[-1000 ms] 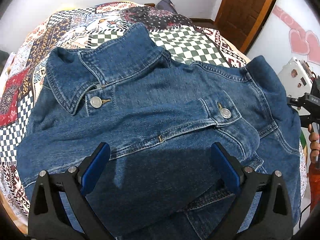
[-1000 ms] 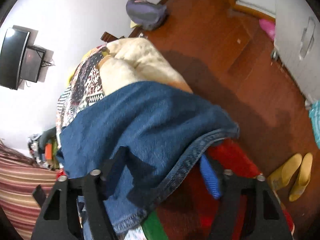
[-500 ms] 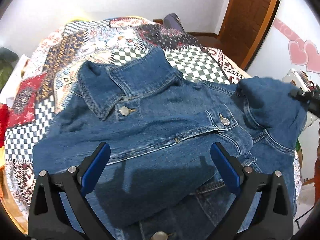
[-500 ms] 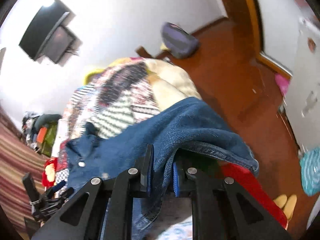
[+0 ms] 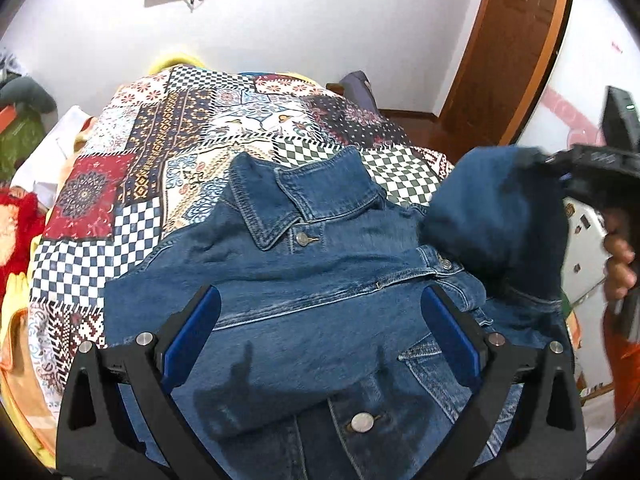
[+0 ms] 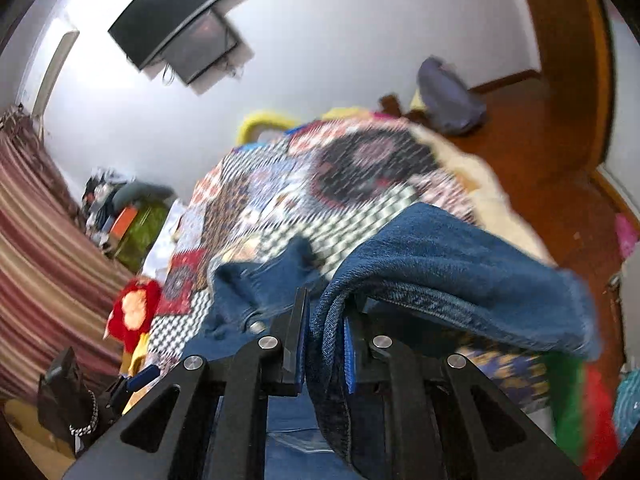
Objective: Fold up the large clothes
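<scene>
The right gripper (image 6: 325, 350), jaws clamped on the blue denim jacket's (image 5: 320, 280) lifted edge, sits nearer than the open-jawed left gripper (image 5: 320, 340) hovering above its front.

Left gripper (image 5: 320, 330): two black, matt finger arms are seen, each pierced by a triangular cut-out. Each arm is fitted with two round silver screw heads near the pad mount. The fingers (image 5: 192, 334) are faced with flat, elongated blue pads.

Right gripper (image 6: 325, 346): the same construction is noted in its own wrist view, with black arms, triangular cut-outs and four silver screw heads in a row. Blue pad facings are set on black backing plates. In the left wrist view its black housing (image 5: 596, 168) is seen, blurred, with faint pale lettering that cannot be read.

A hand (image 5: 620, 264) is partly visible at the right edge of the left wrist view; an orange garment is seen below it.
</scene>
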Demonstrator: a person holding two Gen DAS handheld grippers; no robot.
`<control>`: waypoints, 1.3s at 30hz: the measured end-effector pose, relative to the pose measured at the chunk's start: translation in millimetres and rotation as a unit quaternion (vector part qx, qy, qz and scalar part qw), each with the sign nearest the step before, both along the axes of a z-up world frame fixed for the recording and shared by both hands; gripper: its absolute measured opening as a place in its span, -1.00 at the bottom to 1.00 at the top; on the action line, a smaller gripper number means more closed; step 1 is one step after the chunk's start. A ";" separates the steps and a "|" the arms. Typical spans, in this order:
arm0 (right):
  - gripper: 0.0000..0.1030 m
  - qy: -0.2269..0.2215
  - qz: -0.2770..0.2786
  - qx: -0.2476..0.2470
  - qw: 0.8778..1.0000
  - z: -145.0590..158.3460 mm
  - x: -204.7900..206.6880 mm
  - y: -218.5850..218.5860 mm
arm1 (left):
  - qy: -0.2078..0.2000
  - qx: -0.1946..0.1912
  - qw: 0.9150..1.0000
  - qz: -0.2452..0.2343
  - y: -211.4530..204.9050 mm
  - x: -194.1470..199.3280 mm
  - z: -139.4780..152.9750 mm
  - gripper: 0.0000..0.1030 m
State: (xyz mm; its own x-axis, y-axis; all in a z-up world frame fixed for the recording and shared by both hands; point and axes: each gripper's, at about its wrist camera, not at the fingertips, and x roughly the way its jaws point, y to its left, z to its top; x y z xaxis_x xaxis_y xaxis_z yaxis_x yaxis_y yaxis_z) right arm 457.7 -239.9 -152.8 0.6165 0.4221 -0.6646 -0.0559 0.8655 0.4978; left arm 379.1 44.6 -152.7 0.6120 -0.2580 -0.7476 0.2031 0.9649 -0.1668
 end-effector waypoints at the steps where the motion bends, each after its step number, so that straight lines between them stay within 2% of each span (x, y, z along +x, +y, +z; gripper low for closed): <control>1: -0.77 0.010 0.010 0.005 1.000 -7.4 3.5 14.4 | 0.000 0.001 1.000 0.001 2.0 -1.5 0.0 0.96; 5: -0.77 0.043 0.045 0.010 0.998 -34.3 6.7 57.4 | -0.003 0.015 1.000 0.004 11.3 -9.6 -2.3 0.96; 13: -0.77 0.086 0.116 -0.029 0.989 -72.8 -9.4 124.0 | 0.006 0.019 1.000 0.019 28.1 -22.6 -13.8 0.96; 21: -0.76 0.167 0.139 -0.042 0.975 -126.3 -26.9 137.8 | 0.003 0.024 0.999 0.028 32.4 -38.5 -11.5 0.96; 22: -0.76 0.167 0.140 -0.045 0.975 -127.9 -29.5 138.4 | 0.003 0.027 0.999 0.029 32.2 -39.7 -11.0 0.96; 24: -0.75 0.160 0.140 -0.048 0.976 -126.3 -34.8 136.9 | 0.000 0.038 0.999 0.030 28.9 -42.9 -9.8 0.96; 29: -0.75 0.188 0.140 -0.031 0.972 -118.2 -45.8 126.9 | -0.025 0.060 0.998 0.026 16.5 -50.2 -1.5 0.96; 32: -0.75 0.188 0.150 -0.020 0.970 -111.3 -58.0 115.3 | -0.040 0.069 0.997 0.014 3.4 -52.3 7.2 0.96; 36: -0.75 0.163 0.144 -0.002 0.976 -90.9 -71.7 85.2 | -0.051 0.084 0.995 -0.011 -21.6 -45.1 18.1 0.96; 39: -0.75 0.124 0.113 -0.006 0.986 -65.5 -78.8 50.3 | -0.052 0.093 0.994 -0.030 -44.5 -35.8 23.8 0.96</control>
State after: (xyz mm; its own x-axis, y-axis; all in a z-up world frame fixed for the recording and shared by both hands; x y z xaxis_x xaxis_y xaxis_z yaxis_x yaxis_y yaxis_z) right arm 378.9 -189.6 -218.4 0.3253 0.5206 -0.7894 -0.1258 0.8512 0.5095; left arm 343.2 0.1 -128.9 0.6768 -0.1585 -0.7189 0.2671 0.9629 0.0391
